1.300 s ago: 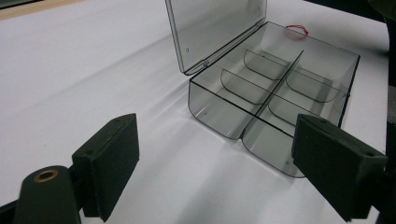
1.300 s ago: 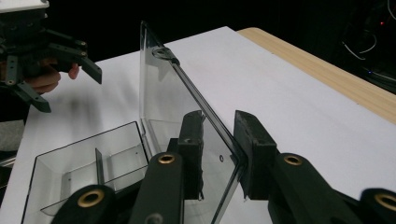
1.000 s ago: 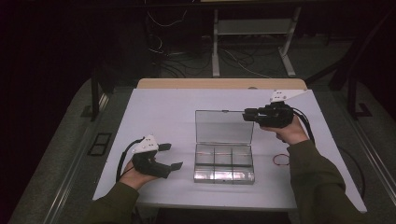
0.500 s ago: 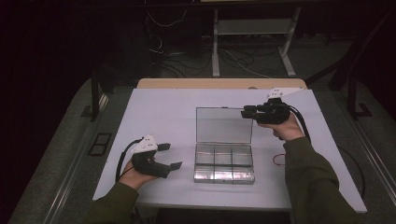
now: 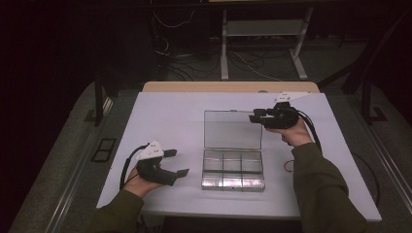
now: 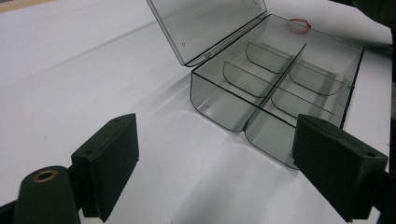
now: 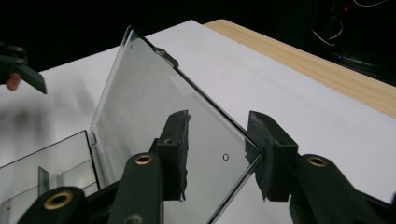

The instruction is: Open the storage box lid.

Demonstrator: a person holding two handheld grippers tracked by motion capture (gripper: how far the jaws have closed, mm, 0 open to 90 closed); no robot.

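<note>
Close-up, right gripper [image 7: 219, 158] astride lid [image 7: 154, 121] corner

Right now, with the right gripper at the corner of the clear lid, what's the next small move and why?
Probably close the right gripper on the lid. Its jaws straddle the lid's corner edge with gaps on both sides, so nothing is gripped yet. The lid stands upright over the empty box, while the left gripper waits open, apart from the box.

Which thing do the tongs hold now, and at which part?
The right tongs straddle the box lid's free corner; a firm grip cannot be told. The left tongs hold nothing.
</note>
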